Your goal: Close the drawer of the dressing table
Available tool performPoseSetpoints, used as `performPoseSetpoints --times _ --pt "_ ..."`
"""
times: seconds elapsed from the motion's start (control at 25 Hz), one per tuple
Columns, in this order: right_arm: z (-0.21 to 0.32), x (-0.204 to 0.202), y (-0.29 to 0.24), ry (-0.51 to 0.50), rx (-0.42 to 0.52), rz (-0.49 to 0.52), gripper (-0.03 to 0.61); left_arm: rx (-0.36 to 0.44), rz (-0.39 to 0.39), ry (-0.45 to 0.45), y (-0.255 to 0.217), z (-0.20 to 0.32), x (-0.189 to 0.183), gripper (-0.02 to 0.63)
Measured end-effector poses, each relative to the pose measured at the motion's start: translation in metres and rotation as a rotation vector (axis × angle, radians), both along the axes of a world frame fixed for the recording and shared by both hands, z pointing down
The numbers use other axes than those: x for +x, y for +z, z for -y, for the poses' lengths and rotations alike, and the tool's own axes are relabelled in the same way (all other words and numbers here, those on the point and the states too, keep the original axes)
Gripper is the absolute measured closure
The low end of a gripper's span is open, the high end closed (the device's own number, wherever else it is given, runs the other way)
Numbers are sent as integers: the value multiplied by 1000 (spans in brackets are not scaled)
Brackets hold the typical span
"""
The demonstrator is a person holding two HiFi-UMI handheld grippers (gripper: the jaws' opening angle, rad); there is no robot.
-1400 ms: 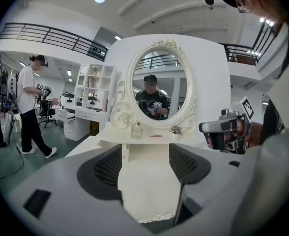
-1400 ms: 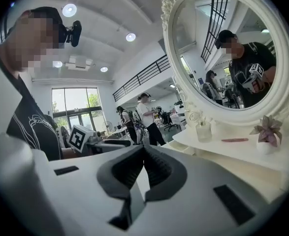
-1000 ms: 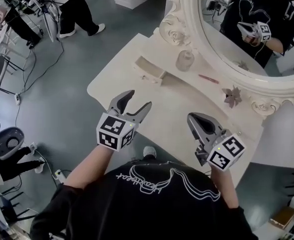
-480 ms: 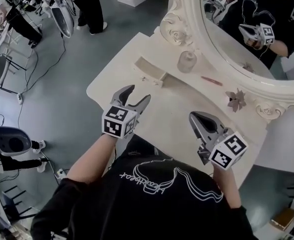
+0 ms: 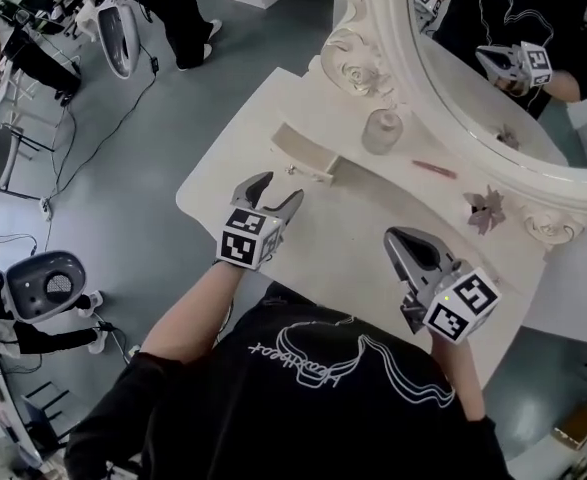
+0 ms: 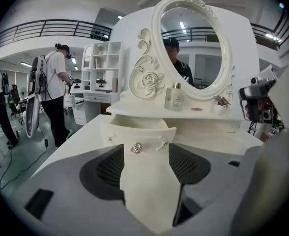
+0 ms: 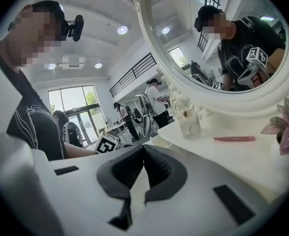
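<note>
Drawer (image 5: 305, 151) stands pulled out of the low shelf (image 5: 410, 158) at the back-left of the tabletop (image 5: 343, 238), just under the mirror frame (image 5: 358, 53). Its front is a flat cream panel w/ a small shiny knob (image 6: 136, 148) in the middle & little ornaments (image 6: 162, 142) either side.

It's prob light, stiff wood, and should slide straight back w/ a mild push, no grip needed. Best contact is the flat front right by the knob, centred, so it doesn't skew & jam. The knob itself looks small, smooth & slippery, a poor thing to pinch. The ornaments look delicate, so avoid them. Go gently: a glass bottle (image 5: 381, 131) stands on the shelf just above the drawer & could rock if the drawer slams.

Left tool (image 5: 280, 188) is over the tabletop near the drawer, pointed at it, not touching. Its jaws are apart w/ nothing btw them; its own view frames the drawer front in the gap, a bit further on. Right tool (image 5: 398, 240) is well apart to the right, over the tabletop, jaws together, empty.

A pink stick (image 5: 435, 170) & a flower (image 5: 489, 208) sit further right on the shelf, clear of the push path.
</note>
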State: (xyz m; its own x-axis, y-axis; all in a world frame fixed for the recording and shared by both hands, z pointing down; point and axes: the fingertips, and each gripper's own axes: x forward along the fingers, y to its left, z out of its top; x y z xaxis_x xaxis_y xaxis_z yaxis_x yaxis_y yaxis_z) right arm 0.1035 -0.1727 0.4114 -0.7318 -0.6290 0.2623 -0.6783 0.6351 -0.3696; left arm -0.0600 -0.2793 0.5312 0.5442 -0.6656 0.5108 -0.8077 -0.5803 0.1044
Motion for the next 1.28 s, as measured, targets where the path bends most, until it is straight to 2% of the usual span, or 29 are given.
performPoseSetpoints --times 0.12,0.36,0.68,1.0,1.28 --pt "7 2 5 11 -23 -5 575 0 29 11 10 11 0 328" --pt "19 -3 14 16 -45 -10 575 -21 17 36 22 26 3 335" --pt "27 -7 20 17 -69 -19 574 -16 31 36 31 33 4 463" --pt "26 -12 24 16 -82 -23 574 -24 3 44 31 33 7 508" --pt "27 -10 28 27 -93 -19 574 -19 -3 39 31 33 7 511"
